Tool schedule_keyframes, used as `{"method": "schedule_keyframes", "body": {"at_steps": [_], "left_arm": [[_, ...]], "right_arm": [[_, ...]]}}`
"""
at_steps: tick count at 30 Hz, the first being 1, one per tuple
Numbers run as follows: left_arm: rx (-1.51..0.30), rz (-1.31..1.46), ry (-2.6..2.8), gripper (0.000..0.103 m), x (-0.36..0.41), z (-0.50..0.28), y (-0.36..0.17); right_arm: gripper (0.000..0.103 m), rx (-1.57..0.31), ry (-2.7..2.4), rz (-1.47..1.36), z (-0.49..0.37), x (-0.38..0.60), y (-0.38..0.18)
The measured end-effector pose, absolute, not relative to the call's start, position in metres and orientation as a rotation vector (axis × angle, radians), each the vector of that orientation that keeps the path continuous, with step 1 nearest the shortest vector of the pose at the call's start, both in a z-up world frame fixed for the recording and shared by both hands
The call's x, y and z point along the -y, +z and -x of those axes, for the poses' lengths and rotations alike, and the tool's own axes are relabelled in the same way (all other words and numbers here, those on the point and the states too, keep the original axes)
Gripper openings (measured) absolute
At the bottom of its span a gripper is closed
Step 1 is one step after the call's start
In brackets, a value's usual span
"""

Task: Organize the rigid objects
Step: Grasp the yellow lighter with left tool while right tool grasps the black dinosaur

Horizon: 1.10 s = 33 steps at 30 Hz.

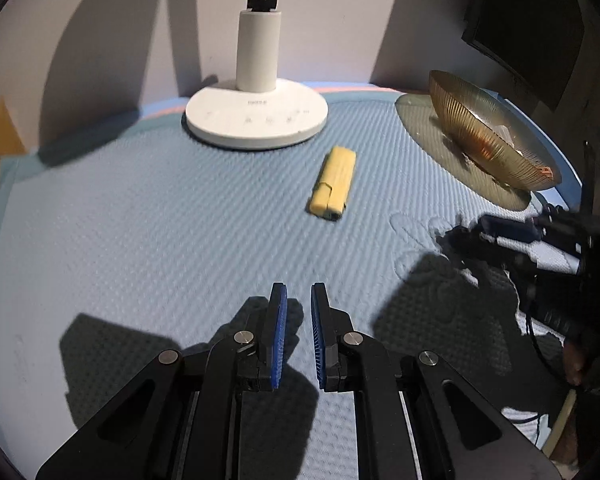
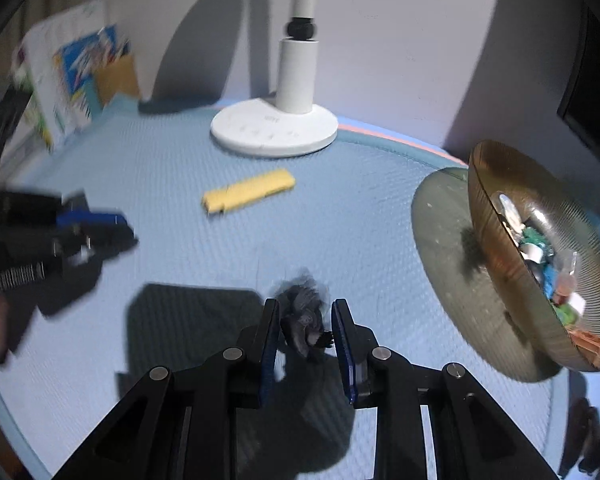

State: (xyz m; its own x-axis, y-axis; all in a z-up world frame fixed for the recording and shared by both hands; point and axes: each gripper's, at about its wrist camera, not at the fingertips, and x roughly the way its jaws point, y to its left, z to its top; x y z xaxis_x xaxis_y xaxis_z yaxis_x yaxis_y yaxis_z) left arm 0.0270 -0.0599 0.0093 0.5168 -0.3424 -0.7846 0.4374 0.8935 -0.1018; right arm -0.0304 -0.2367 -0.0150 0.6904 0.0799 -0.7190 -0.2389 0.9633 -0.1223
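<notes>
- The small dark grey object (image 2: 306, 320) in the right gripper (image 2: 305, 312) is blurred; what it is cannot be told.
- The right gripper's pads are closed against that object on both sides, just above the blue mat (image 2: 180, 184).
- The left gripper (image 1: 299, 308) is closed down with only a narrow gap between its blue pads (image 1: 278, 332), and it holds nothing.
- The yellow lighter (image 1: 333, 185) lies flat on the mat, well ahead of the left gripper, near the mat's far edge by the white lamp base (image 1: 256, 118); its long axis runs roughly towards that base.
- The amber ribbed bowl (image 2: 540, 256) at the mat's right edge holds small mixed pieces, too jumbled to name.
</notes>
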Motion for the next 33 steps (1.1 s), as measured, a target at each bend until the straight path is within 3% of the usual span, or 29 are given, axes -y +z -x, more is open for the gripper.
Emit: {"method": "schedule_keyframes", "body": {"at_steps": [2, 3, 4, 5, 9, 19, 22, 24, 27, 29, 33], "left_arm": [[-0.928, -0.077, -0.471, 0.015, 0.061, -0.034, 0.014], [-0.924, -0.063, -0.486, 0.031, 0.064, -0.038, 0.018], [-0.916, -0.067, -0.488, 0.043, 0.068, -0.039, 0.020], [-0.901, -0.088, -0.475, 0.046, 0.074, -0.043, 0.023], [-0.885, -0.152, -0.465, 0.059, 0.099, -0.062, 0.024], [-0.900, -0.223, -0.457, 0.058, 0.136, -0.099, -0.003], [-0.870, -0.245, -0.437, 0.051, 0.140, -0.096, -0.003], [-0.856, -0.254, -0.423, 0.044, 0.142, -0.094, -0.003], [-0.844, -0.256, -0.428, 0.023, 0.145, -0.092, -0.002], [-0.832, -0.269, -0.411, 0.023, 0.149, -0.088, -0.002], [-0.818, -0.258, -0.388, 0.022, 0.146, -0.076, 0.003]], "right_arm": [[0.030, -0.775, 0.151, 0.292, 0.041, 0.230, -0.021], [0.036, -0.784, 0.150, 0.316, 0.044, 0.228, -0.024], [0.056, -0.803, 0.163, 0.321, 0.047, 0.228, -0.028], [0.068, -0.808, 0.168, 0.312, 0.051, 0.231, -0.030], [0.070, -0.846, 0.235, 0.071, 0.067, 0.264, -0.037], [0.071, -0.885, 0.290, -0.203, 0.039, 0.276, -0.031], [0.070, -0.898, 0.263, -0.189, 0.020, 0.264, -0.037], [0.065, -0.891, 0.221, -0.139, 0.013, 0.256, -0.038], [0.051, -0.882, 0.203, -0.078, 0.008, 0.243, -0.038], [0.040, -0.884, 0.181, -0.041, 0.007, 0.237, -0.039], [0.038, -0.875, 0.216, -0.074, 0.012, 0.242, -0.036]]}}
